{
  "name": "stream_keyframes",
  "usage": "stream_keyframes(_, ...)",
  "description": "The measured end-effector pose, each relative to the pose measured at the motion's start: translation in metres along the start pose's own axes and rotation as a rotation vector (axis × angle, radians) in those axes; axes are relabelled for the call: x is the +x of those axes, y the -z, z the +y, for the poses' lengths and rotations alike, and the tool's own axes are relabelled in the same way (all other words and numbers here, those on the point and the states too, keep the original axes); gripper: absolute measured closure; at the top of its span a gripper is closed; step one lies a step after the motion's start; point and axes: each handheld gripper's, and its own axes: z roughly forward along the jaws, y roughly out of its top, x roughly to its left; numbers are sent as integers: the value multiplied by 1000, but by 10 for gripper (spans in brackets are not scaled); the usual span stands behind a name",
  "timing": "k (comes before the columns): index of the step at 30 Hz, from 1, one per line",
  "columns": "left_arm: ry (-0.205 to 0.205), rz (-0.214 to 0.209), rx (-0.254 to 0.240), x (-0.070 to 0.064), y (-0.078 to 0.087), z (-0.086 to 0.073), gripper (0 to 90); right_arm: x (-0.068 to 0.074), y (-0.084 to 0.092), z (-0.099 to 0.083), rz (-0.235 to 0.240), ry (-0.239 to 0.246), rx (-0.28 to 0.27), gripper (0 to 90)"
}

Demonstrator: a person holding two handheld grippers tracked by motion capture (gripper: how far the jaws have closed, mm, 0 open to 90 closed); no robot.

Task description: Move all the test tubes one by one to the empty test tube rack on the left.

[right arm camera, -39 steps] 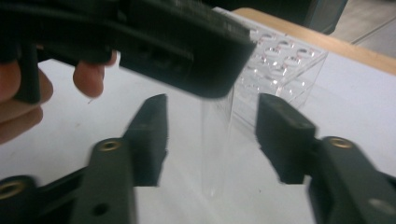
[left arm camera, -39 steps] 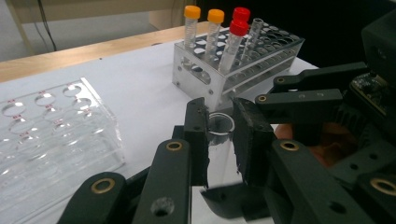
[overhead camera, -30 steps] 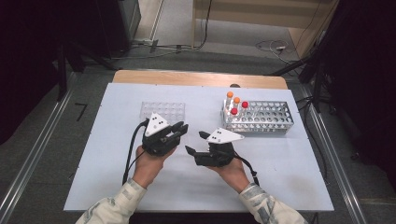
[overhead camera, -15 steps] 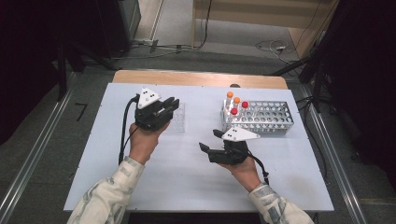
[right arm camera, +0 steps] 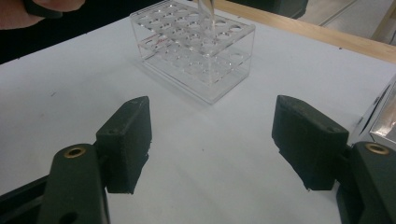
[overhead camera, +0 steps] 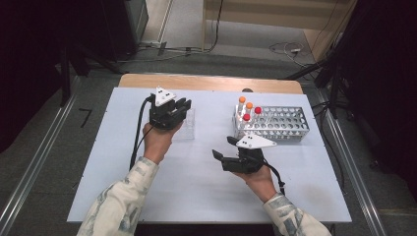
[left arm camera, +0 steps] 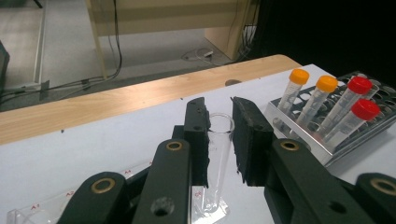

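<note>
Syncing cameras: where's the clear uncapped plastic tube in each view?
High view: hidden beneath the left gripper, over the clear acrylic rack.
Left gripper view: clear uncapped plastic tube at centre, clamped between the jaws.
Right gripper view: its tip at top centre, above the rack.
Shared landmark: that rack.

The high view looks down from above; both tool cameras sit low, sharing the clear rack [right arm camera: 196, 46].
</note>
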Motion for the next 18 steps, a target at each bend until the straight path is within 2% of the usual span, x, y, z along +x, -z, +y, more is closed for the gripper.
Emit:
stream_keyframes(8, -18, 19, 16, -1, -5, -3, 767, -1, 1, 0, 0, -6, -2, 273)
stream_keyframes(10, -17, 19, 19, -2, -7, -6, 766, -2, 1, 0, -1, -9, -3, 274)
stream_keyframes(12, -39, 29, 23, -2, -8, -10, 766, -2, 1, 0, 0, -10, -3, 275)
stream_keyframes(18, -53, 37, 35, -5, -14, -20, 766, -1, 0, 0, 6, -5, 0, 275)
